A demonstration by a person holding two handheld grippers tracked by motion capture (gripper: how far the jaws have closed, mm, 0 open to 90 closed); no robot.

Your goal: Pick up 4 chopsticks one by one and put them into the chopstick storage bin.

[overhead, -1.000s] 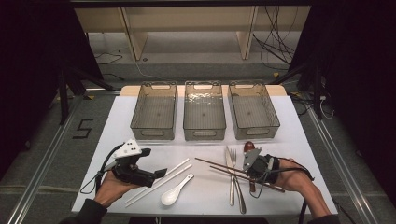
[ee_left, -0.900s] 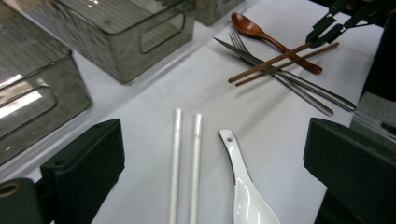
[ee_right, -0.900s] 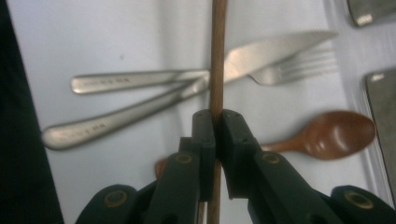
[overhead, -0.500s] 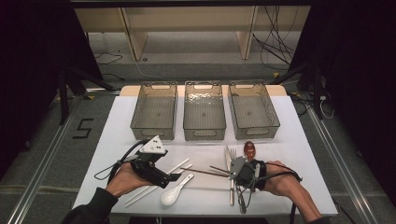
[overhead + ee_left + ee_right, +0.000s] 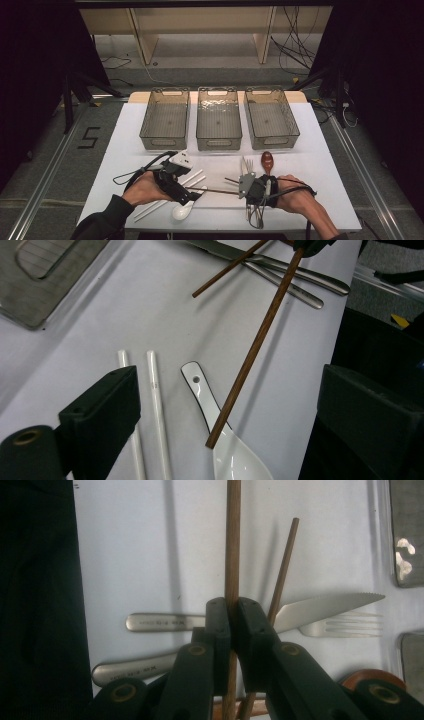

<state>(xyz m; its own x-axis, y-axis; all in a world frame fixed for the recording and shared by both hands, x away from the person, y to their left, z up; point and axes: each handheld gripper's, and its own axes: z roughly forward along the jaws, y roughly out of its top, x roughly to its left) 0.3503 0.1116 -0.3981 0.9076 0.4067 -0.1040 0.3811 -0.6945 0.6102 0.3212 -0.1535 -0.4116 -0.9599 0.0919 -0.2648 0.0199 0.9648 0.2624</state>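
Brown chopstick (image 5: 232, 540), white spoon (image 5: 227, 450) w/ black rim, silver knife (image 5: 320, 605).

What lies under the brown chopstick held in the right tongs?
Under the held chopstick lie a knife and fork on the white table. Its far tip hangs over the white spoon. The right tongs cover what lies beneath them.

three clear bins (image 5: 219, 120) sit in a row at the far side of the surface, well past both claws. white soup spoon (image 5: 230, 455) and two white chopsticks (image 5: 155, 405) lie right under the left claw; knife (image 5: 320, 607), fork (image 5: 345, 626) beneath the right claw.
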